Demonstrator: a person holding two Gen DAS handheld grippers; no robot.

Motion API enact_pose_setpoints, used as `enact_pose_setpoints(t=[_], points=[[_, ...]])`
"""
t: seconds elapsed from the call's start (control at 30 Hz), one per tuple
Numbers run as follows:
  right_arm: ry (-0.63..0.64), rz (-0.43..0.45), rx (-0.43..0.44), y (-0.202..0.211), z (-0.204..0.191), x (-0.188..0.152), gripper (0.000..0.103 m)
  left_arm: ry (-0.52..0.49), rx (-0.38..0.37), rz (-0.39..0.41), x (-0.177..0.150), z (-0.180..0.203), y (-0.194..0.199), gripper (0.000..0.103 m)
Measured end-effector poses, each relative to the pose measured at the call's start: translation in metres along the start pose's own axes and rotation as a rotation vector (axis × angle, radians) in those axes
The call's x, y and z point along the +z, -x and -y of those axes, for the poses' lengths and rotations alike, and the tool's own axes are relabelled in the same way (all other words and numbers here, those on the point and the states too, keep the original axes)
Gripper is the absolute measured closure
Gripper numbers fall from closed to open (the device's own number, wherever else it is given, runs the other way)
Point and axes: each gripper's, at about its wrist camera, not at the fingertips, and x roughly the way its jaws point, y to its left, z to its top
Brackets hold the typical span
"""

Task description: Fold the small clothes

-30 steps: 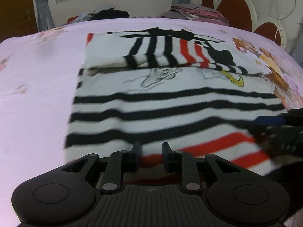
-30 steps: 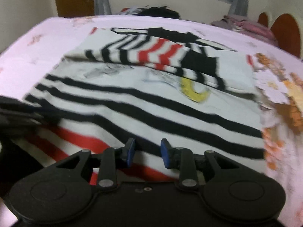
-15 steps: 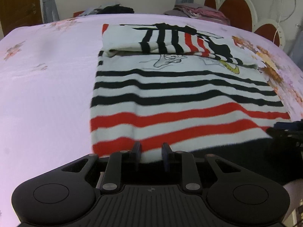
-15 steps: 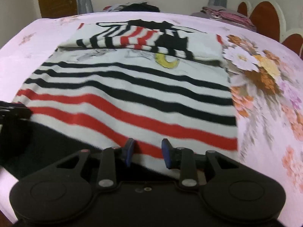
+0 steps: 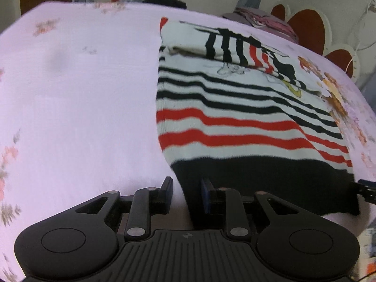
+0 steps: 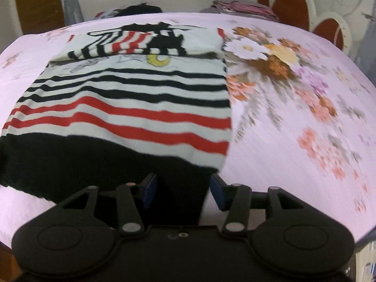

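A: How far along is the folding looking?

B: Partway, I judge. The white knitted sweater with black and red stripes (image 5: pixel 239 117) is lying flat on the pink floral bedsheet (image 5: pixel 77 98), and its striped sleeves (image 6: pixel 122 43) are already lying crossed over the chest at the far end of the sweater. The body itself is still waiting to be folded up.

A: And the claws?

B: The left gripper (image 5: pixel 185 191) is sitting at the sweater's near left corner, jaws parted, with the black hem (image 5: pixel 258 176) running between them, not pinched. The right gripper (image 6: pixel 182 189) is standing wider open around the near right corner, gripping nothing.

A: Room to move?

B: Bare sheet is stretching left and right of the sweater; beyond its far end, piled clothes (image 6: pixel 242 5) and a scalloped headboard (image 6: pixel 303 7) are sitting well apart.
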Motion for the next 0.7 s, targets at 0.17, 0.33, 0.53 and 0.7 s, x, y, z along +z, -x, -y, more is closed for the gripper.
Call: enact_pose_setpoints(t=[0.17,0.33,0.53,0.7], points=[[-0.071,-0.026,0.009,0.0,0.007,-0.011,0.048,0.042,-0.056,-0.054,-0.009,-0.002,-0.008,0.07],[-0.155,-0.047,0.059,0.0,0.01,-0.018,0.048,0.039,-0.12,-0.065,-0.013,0.007,-0.01,0.03],[-0.218,-0.052,0.088,-0.003,0.01,-0.019,0.066,0.031,-0.132,-0.058,-0.013,0.014,-0.014,0.024],[-0.205,-0.059,0.125,-0.006,0.005,-0.014,0.09,0.054,-0.126,-0.068,-0.007,0.009,-0.017,0.072]])
